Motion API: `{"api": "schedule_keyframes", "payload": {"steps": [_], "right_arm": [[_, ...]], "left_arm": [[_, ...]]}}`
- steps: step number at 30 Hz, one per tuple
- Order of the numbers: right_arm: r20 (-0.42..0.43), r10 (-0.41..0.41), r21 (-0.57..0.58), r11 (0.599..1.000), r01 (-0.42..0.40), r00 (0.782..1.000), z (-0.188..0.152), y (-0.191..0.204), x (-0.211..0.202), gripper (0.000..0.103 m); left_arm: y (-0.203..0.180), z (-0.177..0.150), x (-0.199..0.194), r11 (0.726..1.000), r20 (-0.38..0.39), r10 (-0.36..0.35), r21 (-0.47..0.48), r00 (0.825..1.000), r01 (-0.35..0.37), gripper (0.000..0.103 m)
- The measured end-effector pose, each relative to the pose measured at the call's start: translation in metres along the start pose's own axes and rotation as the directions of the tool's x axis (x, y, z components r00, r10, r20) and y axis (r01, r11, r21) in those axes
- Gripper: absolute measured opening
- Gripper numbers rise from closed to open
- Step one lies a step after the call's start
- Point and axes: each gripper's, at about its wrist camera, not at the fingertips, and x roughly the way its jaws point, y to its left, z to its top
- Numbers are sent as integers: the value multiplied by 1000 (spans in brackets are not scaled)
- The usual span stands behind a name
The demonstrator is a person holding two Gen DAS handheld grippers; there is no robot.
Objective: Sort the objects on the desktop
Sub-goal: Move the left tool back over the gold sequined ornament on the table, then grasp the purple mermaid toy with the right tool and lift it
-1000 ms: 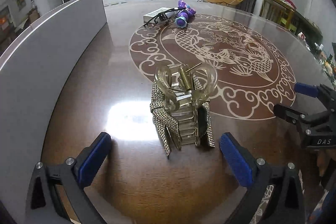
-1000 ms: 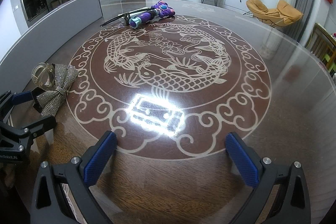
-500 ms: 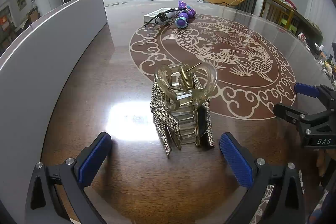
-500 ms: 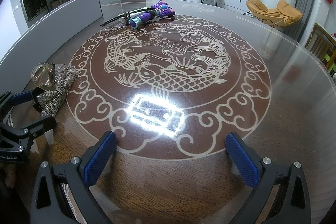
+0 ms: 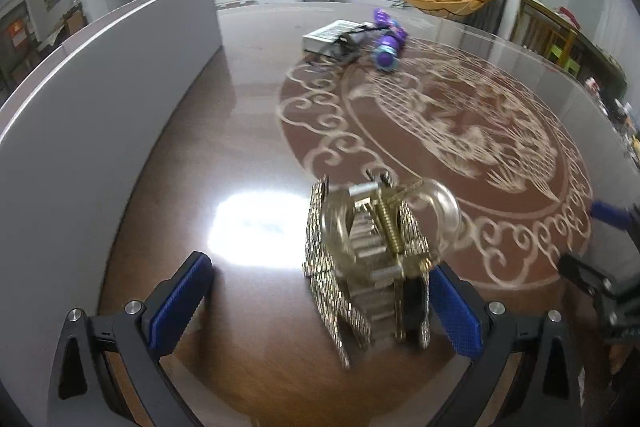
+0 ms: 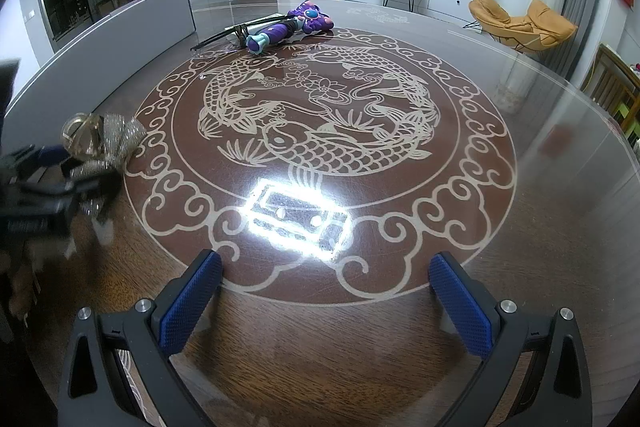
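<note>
Hair clip (image 5: 372, 263) seemingly touching left tool's (image 5: 320, 303) right finger

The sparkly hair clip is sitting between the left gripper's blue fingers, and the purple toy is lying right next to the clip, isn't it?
Not quite. The hair clip does sit between the left gripper's blue fingers, but the purple toy is not next to it. The left wrist view shows the toy far across the table, beside a flat silver box.
</note>
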Motion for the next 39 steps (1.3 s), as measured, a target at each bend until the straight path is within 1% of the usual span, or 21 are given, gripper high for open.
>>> {"api": "schedule_keyframes", "payload": {"steps": [5,11,15,20,21,26,28,29,30,31,32,34,35,36,38,39], "right_arm": [[0,0,0,1000,0,1000,0,0,0,103],[0,1,2,1000,-1,1000,0,0,1,103],[1,10,-12,1000,-10,1000,15,2,17,103],[1,16,-18,1000,-16,1000,56,10,50,103],[1,10,-10,1000,-10,1000,69,11,59,103],[-1,-27,39,999,27,1000,112,8,90,103],[-22,-39,55,998,40,999,133,5,103,103],[-32,-49,67,996,51,998,139,4,107,103],[-26,-54,104,993,57,998,149,1,109,102],[0,-35,141,989,35,999,156,0,106,102],[22,-18,165,986,14,1000,162,0,105,100],[64,42,203,978,-54,997,176,7,102,95],[63,60,198,978,-71,996,182,13,105,85],[47,79,169,982,-86,996,190,24,110,72],[15,72,118,990,-74,997,200,41,122,63],[10,65,111,992,-65,998,202,44,126,62]], "left_arm": [[16,11,8,1000,3,5,-13,1000,-5,103],[19,4,4,1000,11,11,-27,1000,-11,103],[19,4,5,1000,11,11,-27,1000,-11,103],[19,4,4,1000,11,12,-26,1000,-12,103],[19,4,4,1000,11,12,-26,1000,-12,103],[19,4,4,1000,11,12,-26,1000,-11,103],[19,4,4,1000,11,12,-26,1000,-11,103],[19,4,4,1000,11,12,-26,1000,-11,103],[19,4,4,1000,11,12,-26,1000,-11,103],[19,4,4,1000,11,12,-26,1000,-11,103],[20,4,4,1000,11,12,-26,1000,-11,103],[20,4,4,1000,11,12,-26,1000,-11,103],[19,4,4,1000,11,11,-26,1000,-11,103],[19,4,4,1000,11,11,-26,1000,-11,103],[20,4,4,1000,11,11,-26,1000,-11,103],[20,4,4,1000,11,11,-26,1000,-11,103]]}}
